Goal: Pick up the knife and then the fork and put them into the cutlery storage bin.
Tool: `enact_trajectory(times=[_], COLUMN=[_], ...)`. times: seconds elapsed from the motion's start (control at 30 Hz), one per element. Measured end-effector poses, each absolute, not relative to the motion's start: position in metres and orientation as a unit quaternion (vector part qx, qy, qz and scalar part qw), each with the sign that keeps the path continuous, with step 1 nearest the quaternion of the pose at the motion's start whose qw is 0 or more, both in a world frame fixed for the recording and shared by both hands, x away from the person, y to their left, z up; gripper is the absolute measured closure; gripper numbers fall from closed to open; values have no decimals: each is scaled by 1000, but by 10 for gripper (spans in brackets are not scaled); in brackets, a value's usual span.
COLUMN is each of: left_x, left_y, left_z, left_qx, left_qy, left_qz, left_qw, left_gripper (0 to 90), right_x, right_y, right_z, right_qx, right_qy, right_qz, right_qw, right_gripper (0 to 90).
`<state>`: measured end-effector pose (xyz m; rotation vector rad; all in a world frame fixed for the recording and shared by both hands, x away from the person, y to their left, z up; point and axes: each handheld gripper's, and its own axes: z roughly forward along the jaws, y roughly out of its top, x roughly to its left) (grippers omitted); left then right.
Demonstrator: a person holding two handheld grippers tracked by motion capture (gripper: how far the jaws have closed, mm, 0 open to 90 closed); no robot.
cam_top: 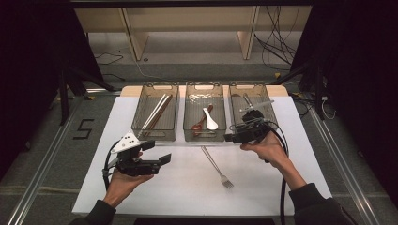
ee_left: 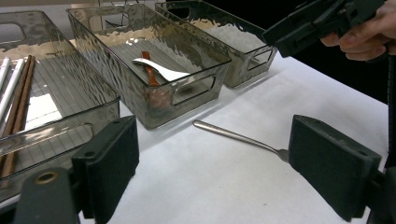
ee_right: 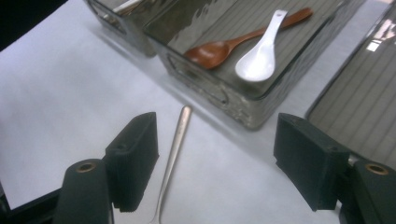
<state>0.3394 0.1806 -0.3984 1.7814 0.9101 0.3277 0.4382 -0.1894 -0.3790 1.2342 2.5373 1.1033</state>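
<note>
White desk (cam_top: 155,187) carrying three clear bins: left bin (cam_top: 155,112) holds chopsticks (cam_top: 157,112), middle bin (cam_top: 203,112) a wooden spoon (ee_right: 243,39) and white spoon (ee_right: 261,53). Fork (cam_top: 215,165) lies loose just before the middle bin. Right gripper (ee_right: 215,158), jaws apart and empty, aims at its handle, seemingly to sort it; left gripper (ee_left: 215,170) waits open.

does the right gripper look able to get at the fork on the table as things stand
Probably yes: the right gripper is open, and the fork lies alone on the bare white table in front of the bins, nothing covering it.
</note>
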Motion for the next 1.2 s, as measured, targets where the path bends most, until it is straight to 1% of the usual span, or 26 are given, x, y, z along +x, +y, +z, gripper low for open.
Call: enact_trajectory(times=[0.4,0.6,0.73,1.2], left_x=[339,339,339,339], left_y=[181,181,180,180], left_z=[-398,-398,-398,-398], left_qx=[745,744,744,747], left_qy=[380,380,380,378], left_qz=[137,138,138,138], left_qw=[531,532,532,529], left_gripper=[160,160,160,160], right_x=[427,426,425,421], right_y=[-168,-162,-158,-143], right_z=[-401,-412,-417,-443], right_qx=[392,388,382,369], right_qy=[858,868,875,896], right_qz=[328,306,291,241], right_qw=[55,47,54,50], right_gripper=[288,285,285,286])
